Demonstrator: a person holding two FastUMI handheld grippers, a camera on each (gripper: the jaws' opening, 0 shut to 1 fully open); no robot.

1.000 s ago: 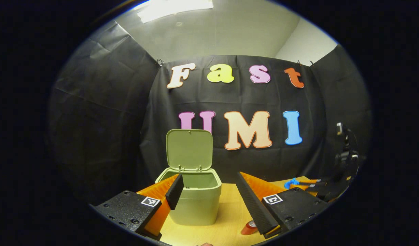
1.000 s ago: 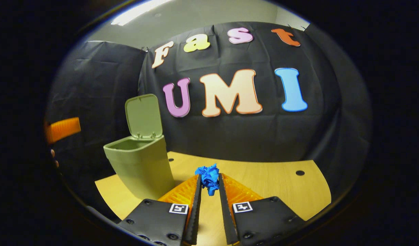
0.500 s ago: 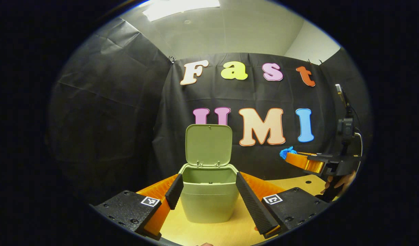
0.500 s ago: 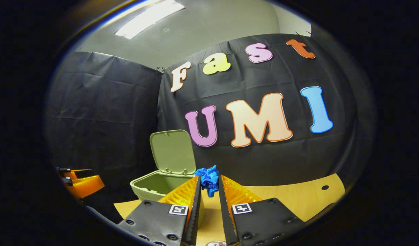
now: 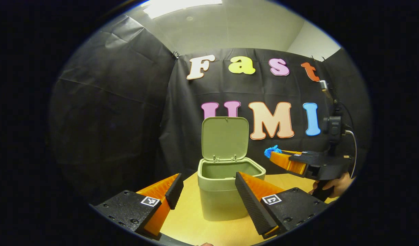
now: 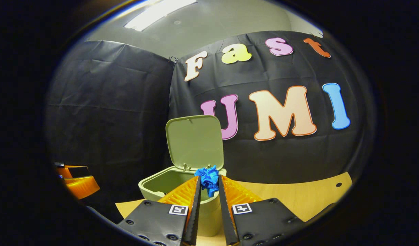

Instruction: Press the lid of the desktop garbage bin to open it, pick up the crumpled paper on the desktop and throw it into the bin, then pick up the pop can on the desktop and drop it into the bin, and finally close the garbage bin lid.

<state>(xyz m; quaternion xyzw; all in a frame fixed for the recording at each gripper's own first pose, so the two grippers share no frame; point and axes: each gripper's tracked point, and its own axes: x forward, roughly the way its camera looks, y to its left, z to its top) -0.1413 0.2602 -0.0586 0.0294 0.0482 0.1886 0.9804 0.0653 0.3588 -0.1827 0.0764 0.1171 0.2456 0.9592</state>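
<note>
Left hand-held gripper (image 5: 209,191): fingers spread, nothing between them, low before the bin (image 5: 226,194), near its front wall. Bin stands on the surface (image 5: 185,218); lid (image 5: 225,138) upright at the bin's back edge, mouth open. Right hand-held gripper (image 6: 208,196): fingers pressed on the blue paper (image 6: 207,178) at their tips. In the left gripper view it hangs right of the bin, above rim height, tips toward the mouth, a hand (image 5: 334,184) on its grip. Paper lies just short of the bin's near rim; judged: carry forward over the mouth, then release. Right hand-held gripper does it. Surface is pale wood, black cloth behind the bin, ceiling light above.
</note>
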